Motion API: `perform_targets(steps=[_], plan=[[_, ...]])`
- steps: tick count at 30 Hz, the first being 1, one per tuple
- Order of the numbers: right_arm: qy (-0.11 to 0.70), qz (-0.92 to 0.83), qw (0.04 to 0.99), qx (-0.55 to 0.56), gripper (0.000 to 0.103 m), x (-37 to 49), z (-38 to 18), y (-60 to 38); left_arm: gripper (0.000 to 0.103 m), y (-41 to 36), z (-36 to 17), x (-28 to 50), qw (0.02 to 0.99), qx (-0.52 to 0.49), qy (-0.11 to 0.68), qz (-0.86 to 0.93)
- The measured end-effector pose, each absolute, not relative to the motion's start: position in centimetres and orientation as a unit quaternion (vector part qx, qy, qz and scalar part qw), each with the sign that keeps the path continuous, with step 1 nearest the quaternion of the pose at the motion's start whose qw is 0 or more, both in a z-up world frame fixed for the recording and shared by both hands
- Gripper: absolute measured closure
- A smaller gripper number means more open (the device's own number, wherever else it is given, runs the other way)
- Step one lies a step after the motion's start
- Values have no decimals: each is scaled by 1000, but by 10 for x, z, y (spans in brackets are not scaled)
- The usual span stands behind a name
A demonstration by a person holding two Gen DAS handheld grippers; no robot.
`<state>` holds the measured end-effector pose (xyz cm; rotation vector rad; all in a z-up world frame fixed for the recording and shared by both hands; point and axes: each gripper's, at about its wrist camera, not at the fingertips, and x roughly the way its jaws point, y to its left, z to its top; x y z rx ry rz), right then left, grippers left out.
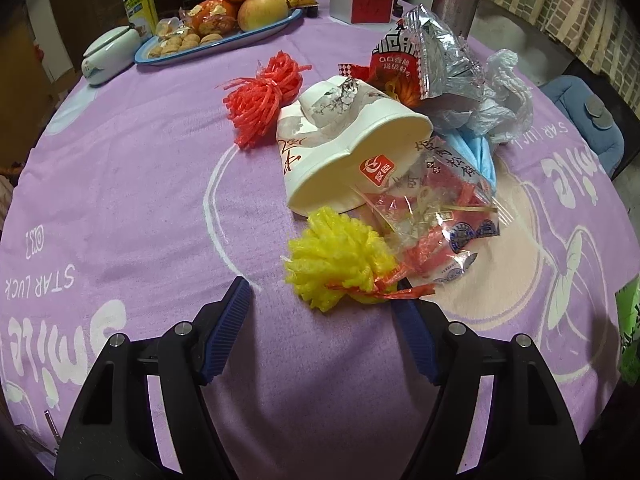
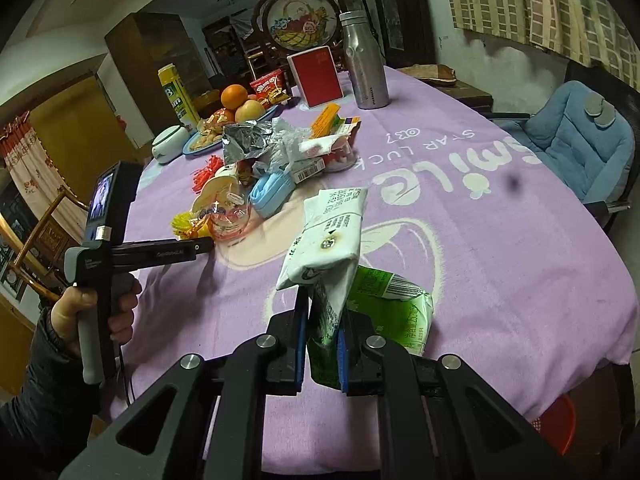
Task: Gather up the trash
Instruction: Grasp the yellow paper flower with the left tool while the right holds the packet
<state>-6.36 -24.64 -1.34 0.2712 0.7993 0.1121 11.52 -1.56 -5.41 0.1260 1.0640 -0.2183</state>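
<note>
Yellow foam net (image 1: 340, 266) is lying on the purple-clothed bench (image 1: 132, 184), at the near edge of the trash heap, with a twisted red wrapper strip (image 1: 384, 290) trailing off its lower right. It is sitting just ahead of the left claw (image 1: 324, 300), a bit toward the right finger; that finger's blue pad (image 1: 416, 340) is ending just under the red strip, while the left pad (image 1: 228, 320) is standing well clear on bare cloth. The net is a roundish clump with no real long axis, so the jaws' angle looks unimportant; my read is that a short push forward and slightly right would centre it.

The left claw is standing wide apart, nothing between its pads, not gripping.

Just behind the net: clear snack wrapper (image 1: 436, 216) touching it, then the tipped white paper cup (image 1: 340, 152) with its mouth facing the camera. Further back are the red foam net (image 1: 264, 96), foil chip bag (image 1: 424, 52), blue face mask (image 1: 476, 152) and crumpled clear plastic bag (image 1: 500, 96).

The right claw (image 2: 323, 340) is clamped on a folded white-and-green wrapper (image 2: 328, 240), lifted above the bench near the front edge, well apart from the heap. The left hand (image 2: 100, 308) is the nearer one to the net; the right one is busy, so the pick seems to fall to the left.
</note>
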Motion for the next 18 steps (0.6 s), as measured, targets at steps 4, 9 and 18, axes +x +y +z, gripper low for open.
perform_targets(steps=[4,9,18], plan=[[391,51,910,130,90,-67,-15,-247,65,-13,-50,114,862,52,495,-98],[389,50,911,128,90,-71,-14,-245,73,-3,-40,102,871,42,481,-90],[387,55,913,120,90,-82,-14,-236,77,28,-19,47,881,-13,448,-152]])
